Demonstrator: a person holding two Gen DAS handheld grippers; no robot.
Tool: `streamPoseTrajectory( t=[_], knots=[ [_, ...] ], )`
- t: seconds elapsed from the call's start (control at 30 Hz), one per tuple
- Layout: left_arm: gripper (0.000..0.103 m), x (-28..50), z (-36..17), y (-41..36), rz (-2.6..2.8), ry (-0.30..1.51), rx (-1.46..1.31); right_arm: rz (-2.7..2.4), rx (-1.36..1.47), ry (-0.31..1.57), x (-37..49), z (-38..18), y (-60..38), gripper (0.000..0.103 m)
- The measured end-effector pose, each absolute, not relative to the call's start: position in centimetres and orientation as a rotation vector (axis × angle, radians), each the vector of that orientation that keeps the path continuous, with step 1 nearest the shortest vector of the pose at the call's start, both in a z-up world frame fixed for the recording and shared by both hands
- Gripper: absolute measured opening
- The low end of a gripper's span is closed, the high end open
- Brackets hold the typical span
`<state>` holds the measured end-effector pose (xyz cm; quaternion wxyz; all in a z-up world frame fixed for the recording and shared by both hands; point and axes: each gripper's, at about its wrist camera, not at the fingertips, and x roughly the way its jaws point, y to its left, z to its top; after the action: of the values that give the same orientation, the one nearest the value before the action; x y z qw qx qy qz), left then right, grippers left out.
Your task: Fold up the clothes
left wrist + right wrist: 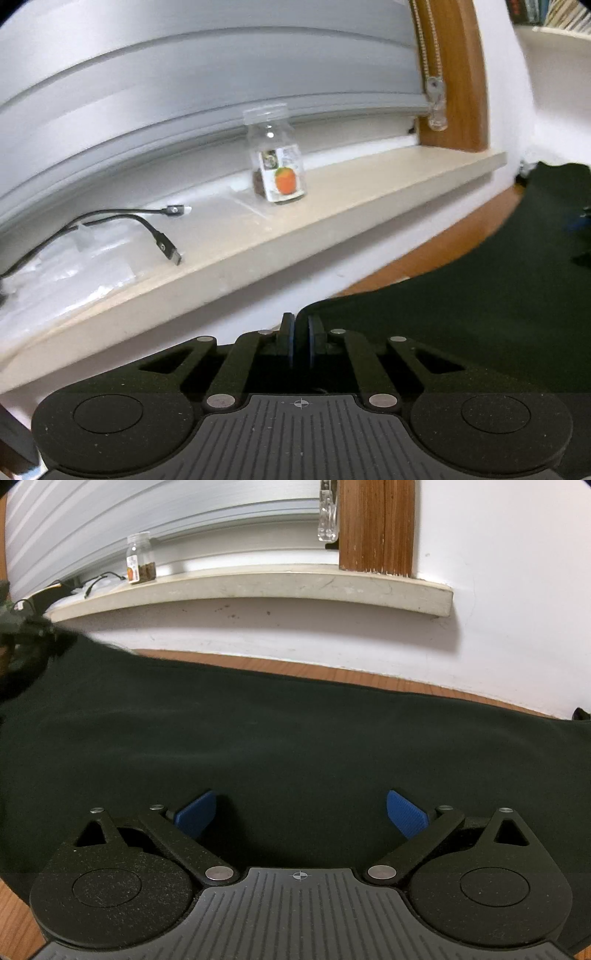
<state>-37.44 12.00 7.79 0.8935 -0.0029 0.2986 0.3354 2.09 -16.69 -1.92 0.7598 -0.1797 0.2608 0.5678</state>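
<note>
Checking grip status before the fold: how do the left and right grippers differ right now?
The left gripper is shut, pinching the edge of the dark garment; the right gripper is open and holds nothing. The left sits at the cloth's edge by the sill; the right hangs over its middle. Both have blue pads.

White wall (498,590), stone windowsill (258,585)

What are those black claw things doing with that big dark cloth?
Someone is folding clothes with a gripper in each hand. The left gripper is pinched shut on the edge of a dark garment spread over a wooden surface. The right gripper hangs wide open above the cloth, holding nothing. Behind, a glass jar and cables sit on a windowsill.
</note>
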Motion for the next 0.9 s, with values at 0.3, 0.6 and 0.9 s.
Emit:
streamPoseTrajectory(
  t=[0.3,0.6,0.9],
  knots=[
    [0.087,-40.2,7.0,10.7,0.794,0.612,-0.059,1.235,-0.391,0.567,2.1,-1.9,-16.7,0.099],
    [0.103,-46.0,7.3,12.2,0.902,0.556,-0.131,1.234,-0.389,0.567,2.0,-2.0,-16.8,0.099],
    [0.103,-45.1,7.4,11.8,0.878,0.566,-0.126,1.224,-0.352,0.563,2.1,-1.8,-17.4,0.099]
  ],
)
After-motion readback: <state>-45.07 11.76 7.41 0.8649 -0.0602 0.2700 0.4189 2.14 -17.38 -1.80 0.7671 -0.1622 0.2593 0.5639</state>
